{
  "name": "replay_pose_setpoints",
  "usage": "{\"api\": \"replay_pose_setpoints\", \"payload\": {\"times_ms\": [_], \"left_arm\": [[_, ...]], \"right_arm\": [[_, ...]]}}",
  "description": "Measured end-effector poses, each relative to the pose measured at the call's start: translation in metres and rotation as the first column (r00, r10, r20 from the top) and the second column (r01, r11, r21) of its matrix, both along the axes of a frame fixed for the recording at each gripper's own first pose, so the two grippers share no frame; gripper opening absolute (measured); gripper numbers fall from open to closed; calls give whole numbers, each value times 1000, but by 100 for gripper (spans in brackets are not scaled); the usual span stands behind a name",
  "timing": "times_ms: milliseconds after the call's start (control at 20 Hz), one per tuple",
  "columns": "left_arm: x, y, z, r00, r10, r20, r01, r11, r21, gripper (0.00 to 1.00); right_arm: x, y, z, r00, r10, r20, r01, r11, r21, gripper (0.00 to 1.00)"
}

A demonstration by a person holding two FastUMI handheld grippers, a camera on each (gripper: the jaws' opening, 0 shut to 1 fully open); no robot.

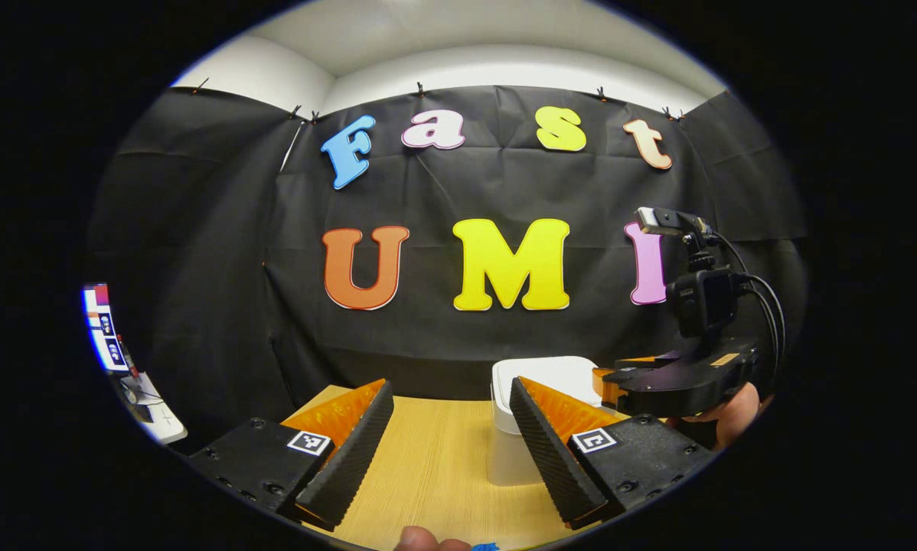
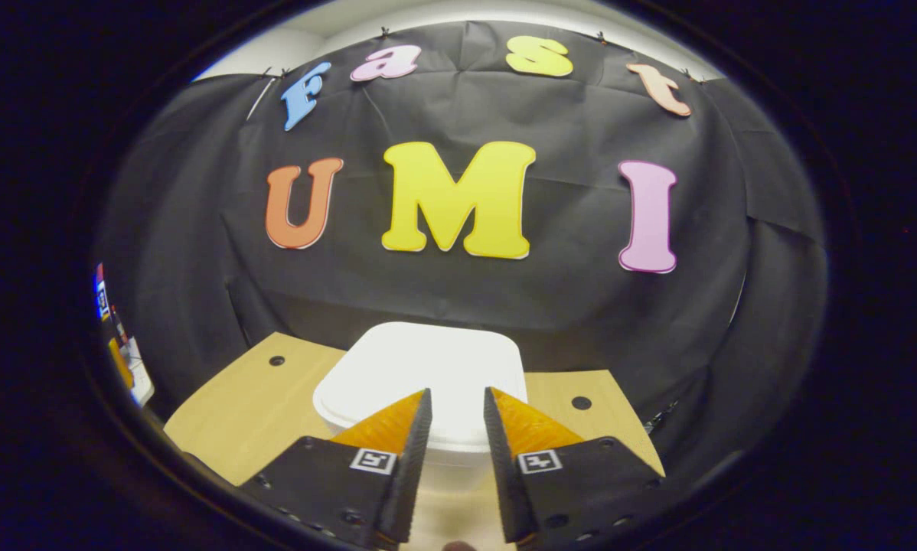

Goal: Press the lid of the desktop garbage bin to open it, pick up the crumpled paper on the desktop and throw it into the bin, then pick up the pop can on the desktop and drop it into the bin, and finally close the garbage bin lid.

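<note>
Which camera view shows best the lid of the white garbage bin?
The right gripper view: the lid lies whole and flat, just beyond the right tongs. The left gripper view shows part of it, cut off by the left tongs' finger.

The left hand-held gripper (image 1: 451, 398) stood wide open at lower center above the desk (image 1: 435, 467). The white bin (image 1: 543, 375), lid shut, sat behind it. The right hand-held gripper (image 1: 604, 386) hovered at lower right.

- No readable text apart from the booth wall's letters
- Square coded markers (image 1: 309, 442) on the gripper fingers carry no legible characters
</note>
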State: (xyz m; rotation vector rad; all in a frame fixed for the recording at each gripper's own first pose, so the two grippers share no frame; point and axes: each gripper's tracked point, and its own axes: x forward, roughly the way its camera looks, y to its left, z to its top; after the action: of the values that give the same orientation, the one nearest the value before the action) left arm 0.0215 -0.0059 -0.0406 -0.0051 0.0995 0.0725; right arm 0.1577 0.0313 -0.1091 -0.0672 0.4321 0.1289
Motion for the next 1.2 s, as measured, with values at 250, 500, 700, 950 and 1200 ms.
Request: {"api": "replay_pose_setpoints", "payload": {"times_ms": [250, 500, 700, 950, 1200], "left_arm": [[2, 5, -8, 999, 30, -24, -30, 1000, -7, 98], [5, 6, -15, 998, 37, -45, -38, 999, -10, 98], [4, 1, -26, 997, 27, -71, -30, 999, -41, 99], [2, 5, -33, 996, 19, -83, -23, 999, -49, 98], [-1, 16, -46, 995, 23, -102, -30, 997, -64, 98]], "right_arm": [[4, 10, -16, 998, 42, -55, -41, 999, 16, 2], [14, 17, -37, 992, 75, -97, -73, 997, 24, 0], [9, 19, -49, 980, 83, -181, -70, 994, 79, 1], [7, 11, -15, 996, 62, -64, -55, 993, 105, 17], [-19, 0, 37, 991, 62, 116, -73, 993, 94, 87]]}}
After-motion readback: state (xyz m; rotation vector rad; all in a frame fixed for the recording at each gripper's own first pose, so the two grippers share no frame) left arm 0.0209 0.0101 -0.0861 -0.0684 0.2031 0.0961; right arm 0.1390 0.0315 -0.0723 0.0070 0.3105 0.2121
